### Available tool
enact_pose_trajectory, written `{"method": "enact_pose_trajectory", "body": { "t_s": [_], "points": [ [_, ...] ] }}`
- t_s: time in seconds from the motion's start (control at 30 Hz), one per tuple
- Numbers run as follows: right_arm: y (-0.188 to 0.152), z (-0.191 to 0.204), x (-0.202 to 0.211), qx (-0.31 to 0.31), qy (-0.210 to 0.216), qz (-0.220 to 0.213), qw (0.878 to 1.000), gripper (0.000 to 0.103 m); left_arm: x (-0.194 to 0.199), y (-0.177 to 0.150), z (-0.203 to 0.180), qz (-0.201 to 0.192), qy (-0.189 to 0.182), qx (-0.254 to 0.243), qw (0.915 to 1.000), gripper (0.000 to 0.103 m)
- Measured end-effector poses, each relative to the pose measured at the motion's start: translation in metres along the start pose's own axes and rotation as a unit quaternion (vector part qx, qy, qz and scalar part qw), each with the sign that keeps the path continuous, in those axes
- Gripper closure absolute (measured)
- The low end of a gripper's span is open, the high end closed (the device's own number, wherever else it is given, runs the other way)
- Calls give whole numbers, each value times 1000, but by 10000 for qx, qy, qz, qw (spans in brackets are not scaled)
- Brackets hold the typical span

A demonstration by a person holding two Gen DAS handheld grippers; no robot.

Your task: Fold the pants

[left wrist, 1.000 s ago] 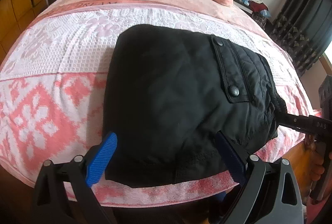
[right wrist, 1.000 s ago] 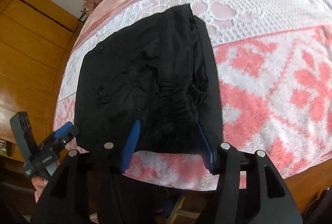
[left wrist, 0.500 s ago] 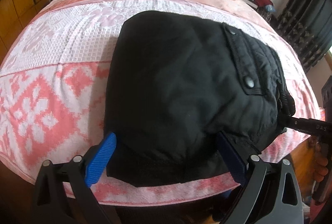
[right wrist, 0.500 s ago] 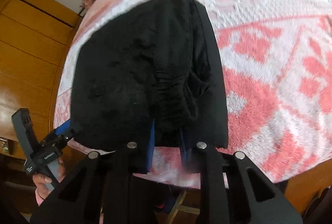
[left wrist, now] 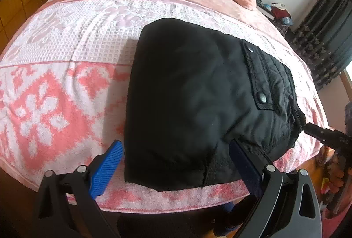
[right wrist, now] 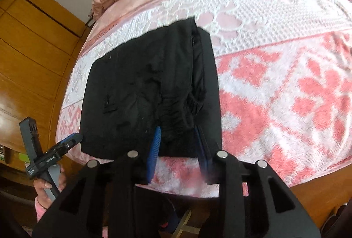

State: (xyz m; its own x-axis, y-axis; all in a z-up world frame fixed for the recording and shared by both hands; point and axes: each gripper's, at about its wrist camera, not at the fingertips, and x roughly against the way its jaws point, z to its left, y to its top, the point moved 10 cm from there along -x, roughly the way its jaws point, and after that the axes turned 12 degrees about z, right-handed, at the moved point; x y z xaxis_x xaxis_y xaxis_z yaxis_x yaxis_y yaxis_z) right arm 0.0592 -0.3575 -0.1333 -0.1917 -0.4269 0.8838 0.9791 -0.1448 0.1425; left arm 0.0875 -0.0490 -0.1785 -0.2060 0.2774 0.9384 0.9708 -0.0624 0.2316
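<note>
Apparently both tongs (left (left wrist: pixel 176 163), right (right wrist: pixel 178 143)) straddle folded pants (left wrist: pixel 198 101) loosely.

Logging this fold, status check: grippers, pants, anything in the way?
Left gripper open, straddling the near hem. Right gripper half-closed around the bunched waistband, grip unclear. Black pants folded on the bedspread. Nothing in the way.
</note>
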Motion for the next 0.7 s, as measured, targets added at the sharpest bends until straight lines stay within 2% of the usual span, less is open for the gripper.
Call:
{"method": "enact_pose_trajectory", "body": {
  "t_s": [0.13,0.2,0.27,0.43,0.5,0.57,0.63,0.7],
  "points": [
    [1,2,-5,3,-33,19,10000,71,-9,1,-6,92,67,-72,9999,6],
    [1,2,-9,-26,-38,58,10000,71,-25,1,-9,275,19,-207,9994,6],
    [-1,0,-15,-85,-36,135,9999,71,-35,2,-8,285,30,-294,9992,5],
    [-2,-1,-16,-148,-5,150,9998,69,-37,5,-1,363,-158,-235,9989,6],
    [4,-1,-5,-105,29,3,9999,64,-28,6,4,383,-255,-104,9989,9],
    [12,-1,6,-60,35,-136,9999,51,-13,13,11,272,-440,77,9986,9],
    [23,-2,14,-15,37,-218,9998,45,-5,22,17,189,-536,121,9983,8],
    [37,-4,17,64,137,-258,9996,31,-4,34,24,247,-531,87,9982,8]
  ]
}}
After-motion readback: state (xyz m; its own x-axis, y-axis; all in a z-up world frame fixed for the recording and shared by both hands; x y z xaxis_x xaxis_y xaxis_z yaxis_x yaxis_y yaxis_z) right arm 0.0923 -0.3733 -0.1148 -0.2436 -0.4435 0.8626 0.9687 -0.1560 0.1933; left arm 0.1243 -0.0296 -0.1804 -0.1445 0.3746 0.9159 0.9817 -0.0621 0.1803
